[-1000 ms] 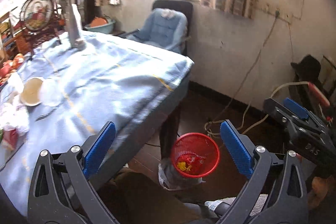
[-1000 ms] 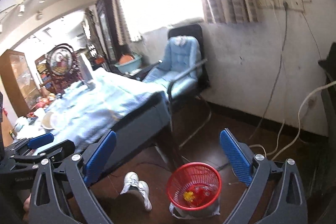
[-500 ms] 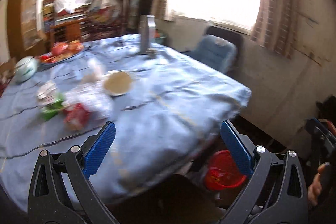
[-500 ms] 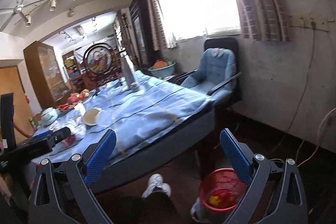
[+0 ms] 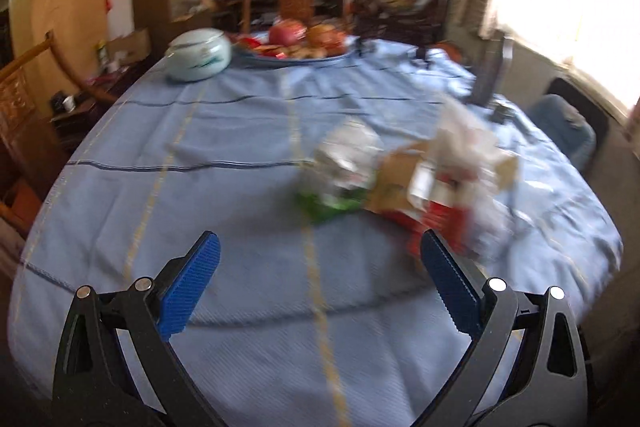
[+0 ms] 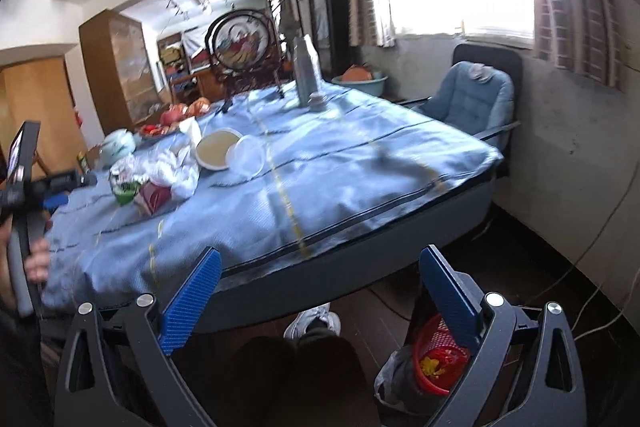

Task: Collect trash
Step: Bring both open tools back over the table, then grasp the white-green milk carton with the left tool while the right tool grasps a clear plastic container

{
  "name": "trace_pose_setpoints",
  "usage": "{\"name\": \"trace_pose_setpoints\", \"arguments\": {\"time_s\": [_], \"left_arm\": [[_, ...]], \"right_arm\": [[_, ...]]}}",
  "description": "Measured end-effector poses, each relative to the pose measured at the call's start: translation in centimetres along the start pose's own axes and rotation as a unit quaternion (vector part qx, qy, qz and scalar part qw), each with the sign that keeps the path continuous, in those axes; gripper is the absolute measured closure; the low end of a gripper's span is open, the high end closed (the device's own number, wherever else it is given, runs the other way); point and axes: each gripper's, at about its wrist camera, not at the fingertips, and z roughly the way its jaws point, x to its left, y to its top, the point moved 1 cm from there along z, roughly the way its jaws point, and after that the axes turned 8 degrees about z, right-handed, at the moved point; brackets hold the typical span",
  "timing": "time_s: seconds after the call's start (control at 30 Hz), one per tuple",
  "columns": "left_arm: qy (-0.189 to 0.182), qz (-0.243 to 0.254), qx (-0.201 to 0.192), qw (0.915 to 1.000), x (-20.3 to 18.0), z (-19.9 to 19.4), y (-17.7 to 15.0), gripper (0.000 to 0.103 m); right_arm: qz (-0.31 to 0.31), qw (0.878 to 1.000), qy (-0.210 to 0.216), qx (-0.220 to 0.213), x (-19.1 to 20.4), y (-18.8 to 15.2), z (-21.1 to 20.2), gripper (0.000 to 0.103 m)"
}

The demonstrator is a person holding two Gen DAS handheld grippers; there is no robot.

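Both grippers gape empty: left gripper (image 5: 316, 269) faces the trash pile (image 5: 404, 179) on the blue tablecloth (image 5: 224, 155), just short of it. Right gripper (image 6: 318, 285) hangs nearer the red bin (image 6: 438, 361), below the table edge. Best approach: pinch one wrapper low, avoiding cloth.

The left wrist camera looks forward between its gripper's blue fingers (image 5: 448, 287) from low over the near edge of the blue-clothed table (image 5: 248, 131), facing across it, close to the blurred trash pile (image 5: 400, 179). The right wrist camera sits lower, back from the table's edge (image 6: 360, 223), taking in floor and red basket (image 6: 434, 363). Both views share the tabletop, the trash pile (image 6: 156, 179) and the round framed screen (image 6: 242, 41).
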Motion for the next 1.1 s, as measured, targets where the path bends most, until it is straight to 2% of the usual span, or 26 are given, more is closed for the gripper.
{"name": "trace_pose_setpoints", "arguments": {"time_s": [0.17,0.33,0.43,0.53,0.6,0.73,0.8,0.97,1.1], "left_arm": [[-0.003,-0.016,0.034,0.9993,1.7,3.2,2.3,0.007],[-0.016,-0.005,0.065,0.9977,-0.1,7.2,4.8,0.007],[0.012,0.021,0.084,0.9962,-0.7,10.1,5.8,0.007],[0.039,0.053,0.088,0.9939,-0.4,11.3,6.1,0.006],[0.033,0.054,0.081,0.9947,1.0,11.3,5.9,0.005],[0.037,0.012,0.078,0.9962,4.3,10.5,4.7,0.006],[0.028,0.001,0.081,0.9963,4.7,10.3,4.5,0.006],[0.054,0.046,0.085,0.9939,2.9,10.5,4.3,0.006],[0.041,0.054,0.094,0.9932,2.3,11.0,4.0,0.006]], "right_arm": [[-0.007,1.000,0.003,0.022,0.6,-0.2,1.9,0.006],[-0.010,0.999,0.002,0.035,1.1,0.3,3.3,0.006],[-0.016,0.999,0.004,0.039,1.7,0.7,4.0,0.006],[-0.025,0.999,0.007,0.044,2.4,1.2,5.0,0.006],[-0.030,0.998,0.012,0.048,2.9,1.7,5.9,0.006],[-0.027,0.997,0.039,0.061,4.0,2.9,7.8,0.006],[-0.026,0.996,0.055,0.067,5.0,3.7,9.0,0.006],[-0.053,0.994,0.068,0.071,8.2,5.4,12.2,0.006],[-0.071,0.992,0.066,0.086,10.6,6.6,15.4,0.008]]}}
